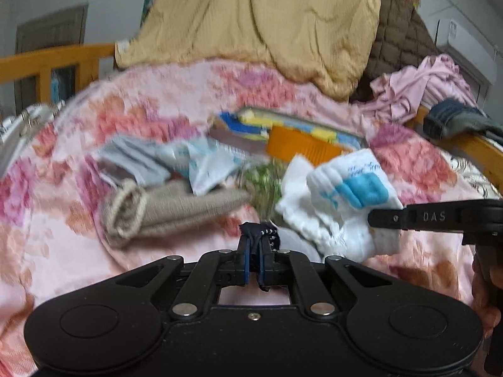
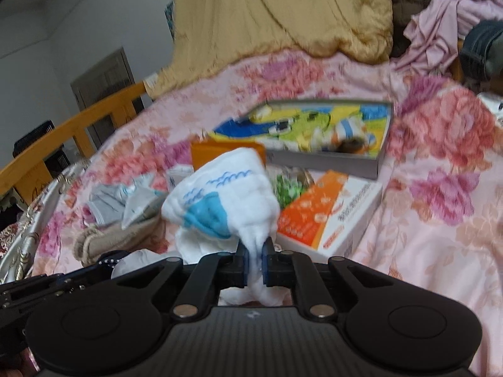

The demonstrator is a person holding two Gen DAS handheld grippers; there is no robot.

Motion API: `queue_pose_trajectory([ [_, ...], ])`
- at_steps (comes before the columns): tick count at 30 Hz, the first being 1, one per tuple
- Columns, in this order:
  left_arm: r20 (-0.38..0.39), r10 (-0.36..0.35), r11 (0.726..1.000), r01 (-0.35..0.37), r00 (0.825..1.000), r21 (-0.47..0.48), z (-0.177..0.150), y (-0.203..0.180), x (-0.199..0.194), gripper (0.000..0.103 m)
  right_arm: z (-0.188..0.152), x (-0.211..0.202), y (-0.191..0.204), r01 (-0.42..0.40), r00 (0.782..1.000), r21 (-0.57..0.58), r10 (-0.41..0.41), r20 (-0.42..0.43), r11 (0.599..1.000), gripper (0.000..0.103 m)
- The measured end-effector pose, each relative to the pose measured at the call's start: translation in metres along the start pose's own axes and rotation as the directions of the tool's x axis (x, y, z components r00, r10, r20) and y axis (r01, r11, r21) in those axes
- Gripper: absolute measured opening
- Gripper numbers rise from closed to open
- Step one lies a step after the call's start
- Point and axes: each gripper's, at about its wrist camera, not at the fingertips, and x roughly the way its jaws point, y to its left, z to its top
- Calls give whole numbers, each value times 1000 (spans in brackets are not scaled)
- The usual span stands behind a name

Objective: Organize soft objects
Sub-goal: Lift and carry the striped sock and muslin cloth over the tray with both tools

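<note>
Low centre of the left wrist frame: left gripper (image 1: pixel 254 251) clenched on a scrap of dark cloth (image 1: pixel 259 231) with a small white pattern, bunched above the blue pads and hanging a little below them. Just right of it, lifted off the floral bedspread (image 1: pixel 63 251), a white sock (image 1: pixel 339 198) with a blue patch, reached from the right edge by a black finger (image 1: pixel 389 218) of the other tool.

Low centre of the right wrist frame: right gripper (image 2: pixel 254 262) clamped on the white sock (image 2: pixel 220 201), cloth pinched between the pads, bulging up and left and spilling out below. At lower left, the left tool's black frame (image 2: pixel 41 286) with dark dotted cloth at its tip.

Mid-frame left, lying on the bedspread (image 2: pixel 440 251): a beige knit roll (image 2: pixel 116 238) and grey and pale socks (image 2: pixel 125 201), heaped together and blurred, possibly several pairs. Right of the sock, an orange and white box (image 2: pixel 327 216); behind it a cartoon box (image 2: pixel 314 132) and an orange box (image 2: pixel 204 154). Across the top, a tan quilt (image 2: pixel 276 12); upper right, pink clothing (image 2: pixel 440 28); at left, a wooden rail (image 2: pixel 63 138).
</note>
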Motion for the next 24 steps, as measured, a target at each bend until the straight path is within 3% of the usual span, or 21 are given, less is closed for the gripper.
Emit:
queue_pose_trajectory([
  [13, 178, 5, 1000, -5, 984, 0, 14, -3, -23, 5, 9, -27, 0, -33, 982, -10, 34, 187, 999, 8],
  [24, 294, -39, 999, 35, 955, 18, 35, -13, -41, 5, 17, -41, -3, -79, 956, -4, 77, 284, 997, 8],
])
